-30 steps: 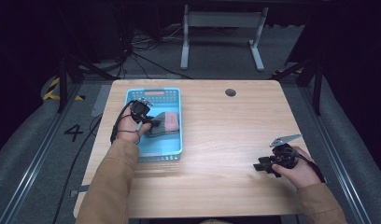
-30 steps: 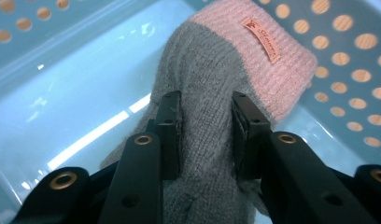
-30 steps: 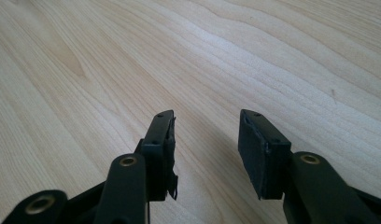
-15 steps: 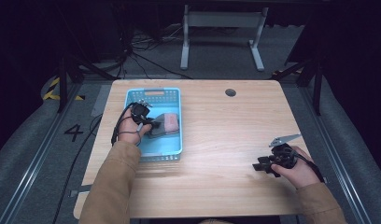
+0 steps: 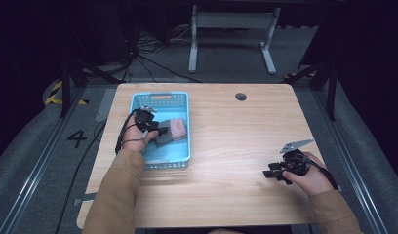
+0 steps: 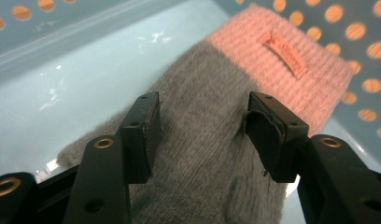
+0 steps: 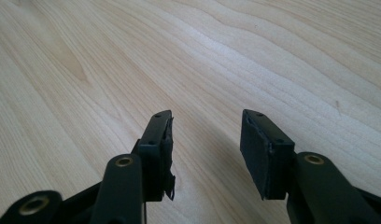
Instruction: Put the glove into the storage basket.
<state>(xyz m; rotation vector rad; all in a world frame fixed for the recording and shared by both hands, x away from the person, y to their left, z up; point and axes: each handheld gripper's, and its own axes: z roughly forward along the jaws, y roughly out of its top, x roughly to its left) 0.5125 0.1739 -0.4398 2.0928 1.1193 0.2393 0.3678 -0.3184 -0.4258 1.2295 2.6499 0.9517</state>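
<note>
The sock (image 6: 212, 140), grey with a pink cuff, already lay flat on the floor of the basket (image 5: 183, 146), so the placing looked done; what was left, as I judge, was to lift the left gripper (image 6: 202, 126) away. Its jaws had just been opening and stood apart above the grey part, gripping nothing. Well outside the basket, the right gripper (image 7: 205, 149) rested wide open and empty over the table (image 7: 272, 51).

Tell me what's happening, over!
Left gripper just opening over grey-and-pink knitted sock in blue plastic basket. Right gripper open, empty. Nothing blocking.
</note>
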